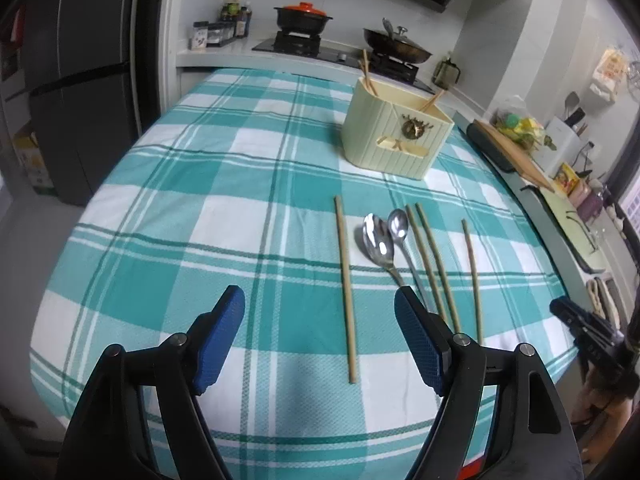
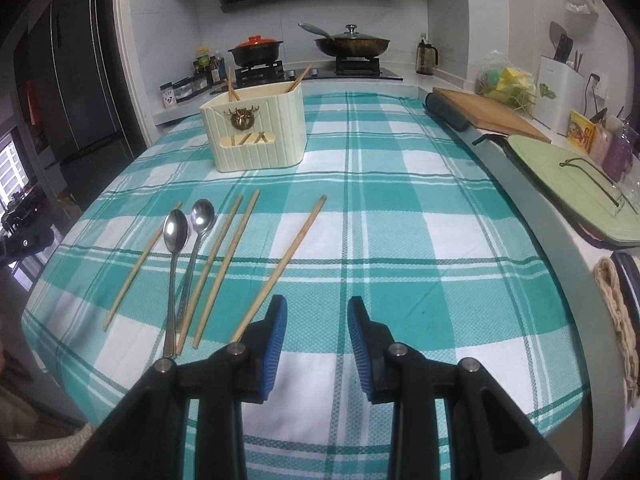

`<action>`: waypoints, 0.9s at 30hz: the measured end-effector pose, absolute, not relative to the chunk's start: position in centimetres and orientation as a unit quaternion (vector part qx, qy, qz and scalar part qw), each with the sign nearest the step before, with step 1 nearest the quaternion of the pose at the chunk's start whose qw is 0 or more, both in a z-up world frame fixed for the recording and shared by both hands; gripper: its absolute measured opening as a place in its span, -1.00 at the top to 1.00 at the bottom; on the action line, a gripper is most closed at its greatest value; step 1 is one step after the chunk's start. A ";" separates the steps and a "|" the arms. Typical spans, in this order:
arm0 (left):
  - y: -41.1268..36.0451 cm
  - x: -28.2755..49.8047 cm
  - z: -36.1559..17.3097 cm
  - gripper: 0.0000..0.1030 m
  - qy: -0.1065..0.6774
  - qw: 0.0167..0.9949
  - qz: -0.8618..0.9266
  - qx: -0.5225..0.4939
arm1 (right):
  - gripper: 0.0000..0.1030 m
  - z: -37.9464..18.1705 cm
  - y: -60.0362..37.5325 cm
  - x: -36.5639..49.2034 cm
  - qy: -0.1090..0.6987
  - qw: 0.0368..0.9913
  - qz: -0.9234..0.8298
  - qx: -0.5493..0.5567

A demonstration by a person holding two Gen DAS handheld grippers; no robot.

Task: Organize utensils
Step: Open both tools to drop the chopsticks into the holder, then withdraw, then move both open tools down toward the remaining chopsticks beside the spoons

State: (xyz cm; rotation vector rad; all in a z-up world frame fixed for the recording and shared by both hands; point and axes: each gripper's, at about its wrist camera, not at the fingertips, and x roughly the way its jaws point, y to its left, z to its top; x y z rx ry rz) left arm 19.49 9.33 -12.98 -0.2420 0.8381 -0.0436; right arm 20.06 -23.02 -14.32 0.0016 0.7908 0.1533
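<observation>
Fingers (image 1: 236, 308) of both grippers gape empty, chopsticks (image 1: 346, 288) lying just ahead.

**A:** How is the left gripper (image 1: 320, 304) standing?

**B:** Tilted downward, its two black arms spread far apart. The blue pads (image 1: 416, 344) face each other across a wide gap, and nothing sits between them or touches them.

**A:** And the right gripper (image 2: 317, 312)?

**B:** Also angled downward. Its jaws are only partly apart, a much narrower gap than the left's. The blue fingertips (image 2: 276, 340) press on nothing.

**A:** Can either one see the other?

**B:** Yes. From the left wrist view the right one appears as a dark shape far off to its right side, low down.
</observation>
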 end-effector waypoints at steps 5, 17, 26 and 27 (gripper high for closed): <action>9.0 19.6 -15.4 -0.53 0.433 0.896 -0.010 -0.098 | 0.38 -14.4 -22.7 19.8 0.374 0.925 0.073 0.005; 7.0 19.8 -17.0 -0.53 0.447 0.891 -0.020 -0.076 | 0.38 -16.7 -22.6 20.0 0.403 0.912 0.068 0.013; 6.8 20.3 -17.9 -0.53 0.455 0.887 -0.019 -0.079 | 0.38 -17.8 -21.9 20.0 0.417 0.906 0.074 0.012; 6.7 20.4 -18.0 -0.53 0.457 0.886 -0.020 -0.077 | 0.38 -17.9 -21.9 20.1 0.418 0.905 0.074 0.013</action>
